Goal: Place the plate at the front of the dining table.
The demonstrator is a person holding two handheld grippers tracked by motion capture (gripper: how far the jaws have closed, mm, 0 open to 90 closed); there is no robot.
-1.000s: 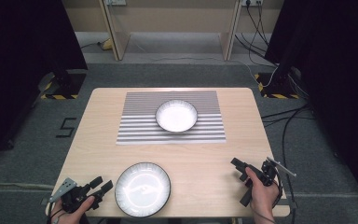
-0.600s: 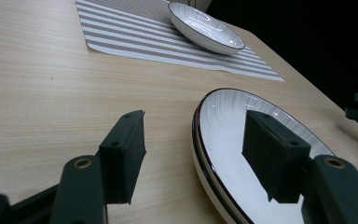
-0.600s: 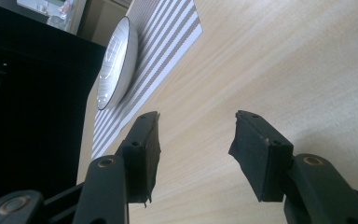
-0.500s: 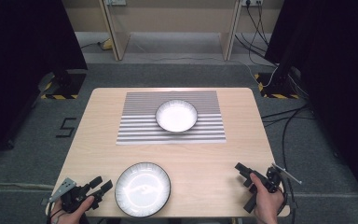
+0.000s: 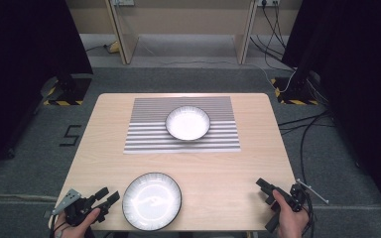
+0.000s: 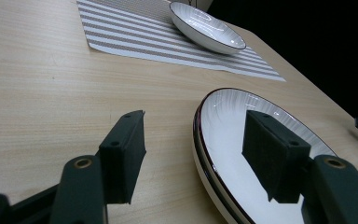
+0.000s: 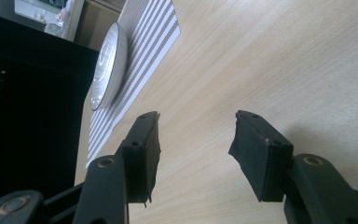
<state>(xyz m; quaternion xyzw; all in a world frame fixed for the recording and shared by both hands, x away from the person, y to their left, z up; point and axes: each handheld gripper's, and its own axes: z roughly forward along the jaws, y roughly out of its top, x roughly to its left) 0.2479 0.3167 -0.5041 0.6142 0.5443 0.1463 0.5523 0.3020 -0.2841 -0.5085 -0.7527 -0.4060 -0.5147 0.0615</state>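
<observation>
At lower centre of the high view, the near plate (image 5: 152, 201) sat beside my spread left gripper (image 5: 108, 197) (right gripper (image 5: 263, 191) also spread); I judged a low, level rim pinch best.

near plate (image 6: 242, 154) cut off at 5 o'clock of the left gripper view, right hand (image 5: 288, 220) cropped at 6 o'clock of the high view

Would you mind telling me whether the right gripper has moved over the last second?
Yes. The right gripper has drawn back toward the person and slightly rightward, nearer the table's near right corner.
</observation>
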